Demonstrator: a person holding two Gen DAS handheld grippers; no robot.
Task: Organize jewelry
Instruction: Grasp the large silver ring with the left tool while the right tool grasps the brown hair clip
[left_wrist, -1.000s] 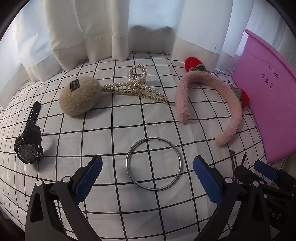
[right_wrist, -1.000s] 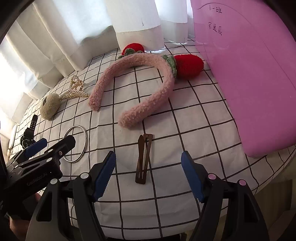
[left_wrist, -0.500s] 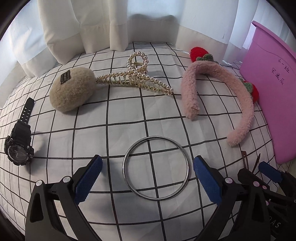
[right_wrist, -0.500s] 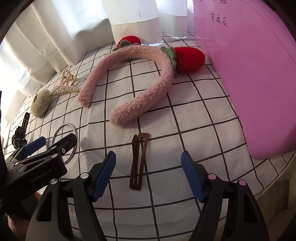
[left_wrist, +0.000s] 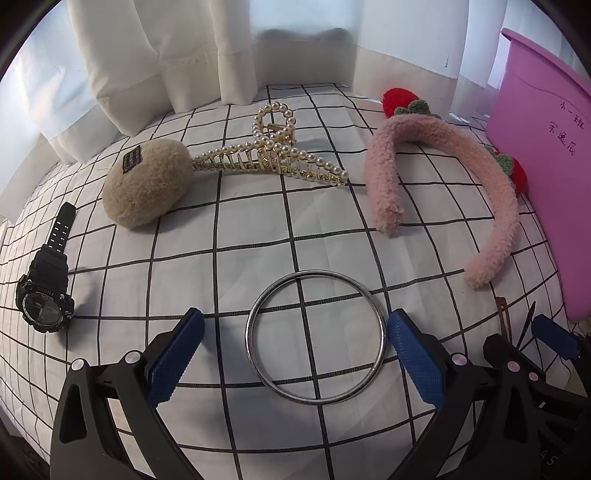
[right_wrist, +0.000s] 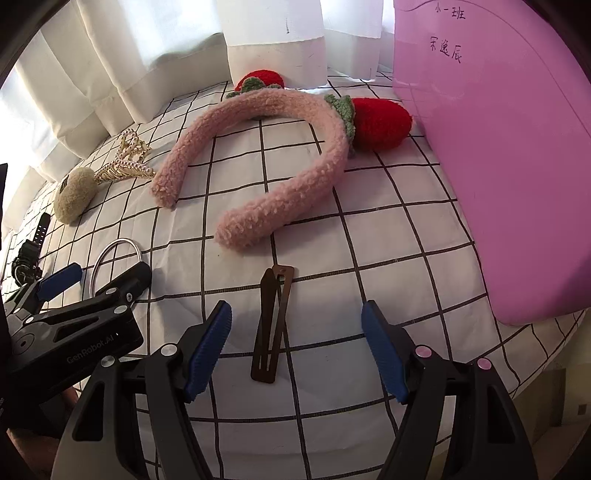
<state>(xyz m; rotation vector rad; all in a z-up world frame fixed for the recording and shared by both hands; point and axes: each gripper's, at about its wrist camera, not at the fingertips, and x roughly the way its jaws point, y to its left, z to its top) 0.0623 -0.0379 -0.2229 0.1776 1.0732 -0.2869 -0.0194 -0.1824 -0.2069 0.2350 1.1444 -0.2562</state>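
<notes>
My left claw (left_wrist: 295, 354) hangs wide apart over the silver bangle (left_wrist: 315, 337), not touching it. My right claw (right_wrist: 295, 350) is spread too, straddling the brown hair clip (right_wrist: 272, 325) (flat on the checked desk (right_wrist: 388, 236), near the fuzzy pink headband (right_wrist: 280, 162)).

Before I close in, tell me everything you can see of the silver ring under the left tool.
The ring is a thin, plain, shiny metal hoop, seemingly unbroken. It lies flat on the checked cloth, whose grid lines show through its middle. It sits between the spread blue pads of the left tool, nearer the right pad; whether that pad touches its rim is unclear. No other item touches it.
</notes>
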